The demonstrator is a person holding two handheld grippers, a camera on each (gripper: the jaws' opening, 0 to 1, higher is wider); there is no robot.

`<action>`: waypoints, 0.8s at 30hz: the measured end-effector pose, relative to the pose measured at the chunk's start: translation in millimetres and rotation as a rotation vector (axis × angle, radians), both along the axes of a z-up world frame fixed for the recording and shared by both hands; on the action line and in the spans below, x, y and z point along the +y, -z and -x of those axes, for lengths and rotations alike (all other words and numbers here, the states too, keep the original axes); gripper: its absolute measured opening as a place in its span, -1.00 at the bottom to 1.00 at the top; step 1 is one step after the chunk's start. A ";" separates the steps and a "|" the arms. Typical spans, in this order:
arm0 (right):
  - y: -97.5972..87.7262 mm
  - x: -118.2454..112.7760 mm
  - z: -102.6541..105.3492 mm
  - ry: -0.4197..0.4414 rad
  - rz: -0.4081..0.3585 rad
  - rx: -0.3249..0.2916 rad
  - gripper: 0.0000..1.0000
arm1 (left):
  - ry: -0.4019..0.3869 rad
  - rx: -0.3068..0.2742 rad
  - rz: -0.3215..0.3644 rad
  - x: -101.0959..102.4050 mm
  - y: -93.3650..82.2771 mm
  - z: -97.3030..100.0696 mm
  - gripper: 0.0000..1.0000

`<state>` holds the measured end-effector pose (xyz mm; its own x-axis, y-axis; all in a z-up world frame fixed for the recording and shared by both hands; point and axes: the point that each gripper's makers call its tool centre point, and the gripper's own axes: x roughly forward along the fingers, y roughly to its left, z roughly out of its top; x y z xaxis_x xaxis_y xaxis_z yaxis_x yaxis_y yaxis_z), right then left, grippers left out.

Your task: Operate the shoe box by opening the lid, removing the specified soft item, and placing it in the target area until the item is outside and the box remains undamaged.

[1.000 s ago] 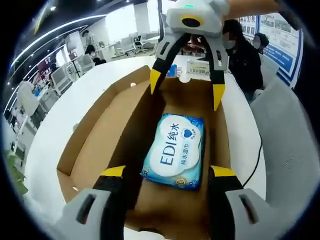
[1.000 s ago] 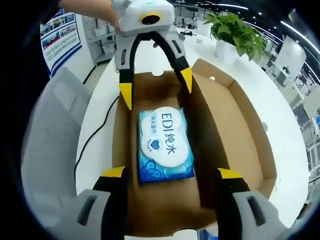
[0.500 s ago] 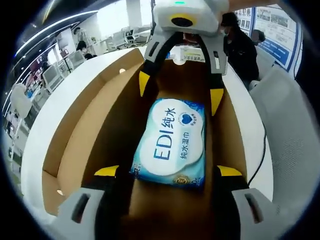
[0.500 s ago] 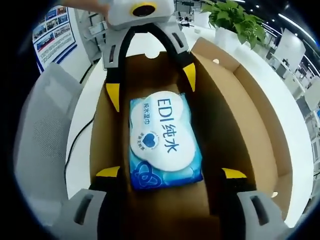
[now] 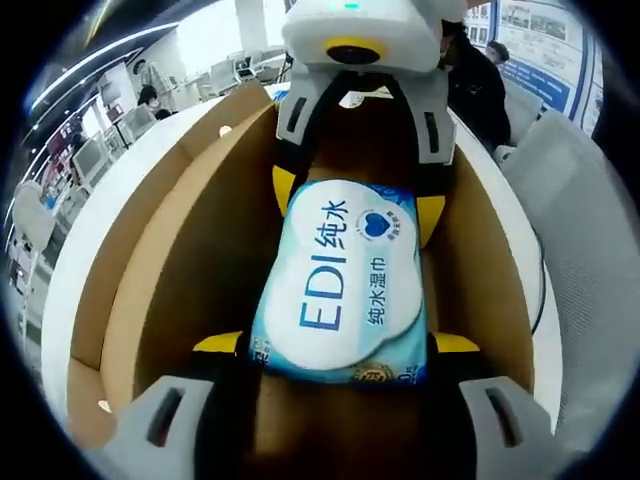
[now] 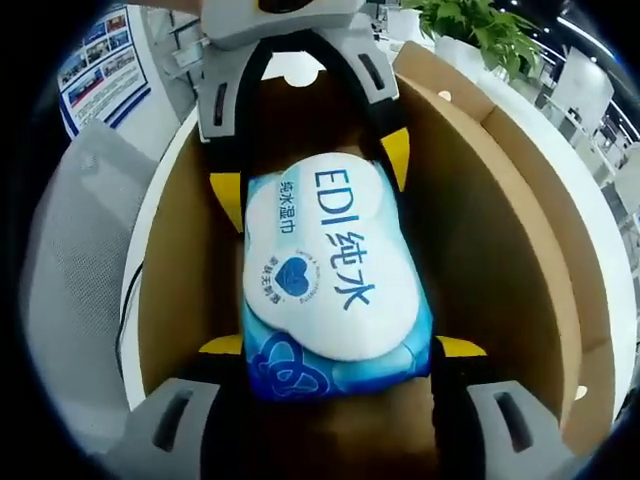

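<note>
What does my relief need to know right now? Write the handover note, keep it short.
Left gripper: open, jaws astride one end of the EDI wet wipes pack.
Right gripper: open, jaws astride the opposite end.
Pack lies flat on the floor of the cardboard shoe box.
Done: lid open, both grippers lowered into the box.
Left: close on the pack, lift it out, set it in the target area without damaging the box walls.
</note>
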<state>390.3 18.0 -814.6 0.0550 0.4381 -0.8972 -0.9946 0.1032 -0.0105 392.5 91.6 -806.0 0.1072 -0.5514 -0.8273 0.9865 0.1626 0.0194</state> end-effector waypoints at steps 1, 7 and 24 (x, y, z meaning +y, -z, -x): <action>1.6 -0.6 0.4 -0.009 0.004 -0.002 0.46 | 0.008 0.002 -0.024 2.9 3.8 0.9 0.51; 7.2 -0.5 0.4 -0.045 0.019 -0.016 0.48 | 0.015 0.011 -0.037 3.7 11.3 1.1 0.54; -6.3 -0.9 -2.1 -0.067 0.028 -0.006 0.33 | -0.029 0.056 -0.058 4.4 2.9 2.0 0.39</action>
